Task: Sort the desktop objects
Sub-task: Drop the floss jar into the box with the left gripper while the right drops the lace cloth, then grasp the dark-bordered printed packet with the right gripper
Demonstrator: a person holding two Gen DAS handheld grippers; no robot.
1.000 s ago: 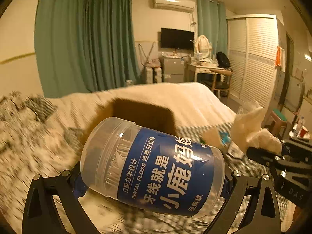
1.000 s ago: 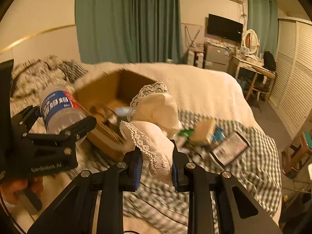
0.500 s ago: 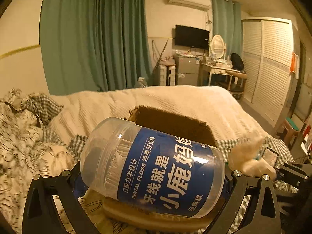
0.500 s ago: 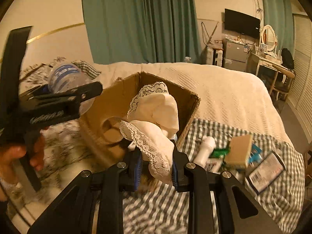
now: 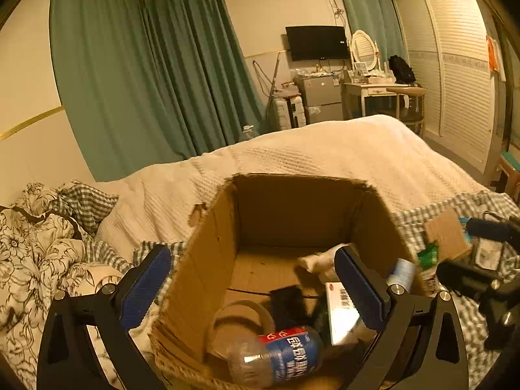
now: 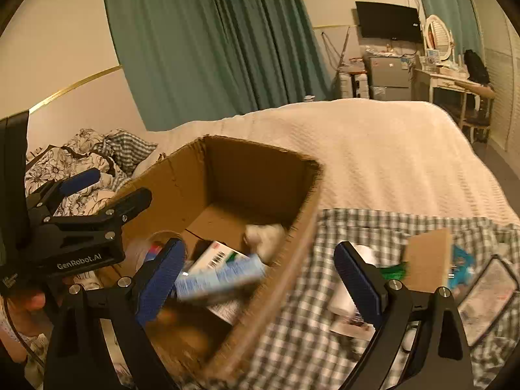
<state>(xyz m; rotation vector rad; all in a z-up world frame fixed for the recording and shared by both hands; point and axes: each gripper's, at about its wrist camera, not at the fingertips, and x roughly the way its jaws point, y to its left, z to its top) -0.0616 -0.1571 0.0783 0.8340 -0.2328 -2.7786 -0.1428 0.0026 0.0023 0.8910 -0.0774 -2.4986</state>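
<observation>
An open cardboard box [image 5: 208, 247] [image 6: 182, 188] stands on the bed. Inside it a clear dental floss jar with a blue label [image 5: 282, 357] lies on its side near the front wall. A white lace cloth [image 5: 320, 260] [image 6: 263, 237] rests toward the back. My left gripper [image 5: 252, 269] [image 6: 107, 188] hangs open over the box with nothing between its blue pads. My right gripper [image 6: 260, 253] [image 5: 477, 250] is above the box's right rim, its jaws opening and empty.
The box also holds a tape roll [image 5: 240, 321], a black item [image 5: 289, 302] and a barcoded carton [image 6: 221, 273]. On the checked cloth [image 6: 357, 224] to the right lie a brown card [image 6: 429, 256], a white tube [image 6: 341, 299] and a flat packet [image 6: 487, 295]. A hand [image 6: 29, 302] holds the left gripper.
Both grippers came over the box and sank. The left let go of the floss jar and the right released the lace cloth; both things now lie inside.
</observation>
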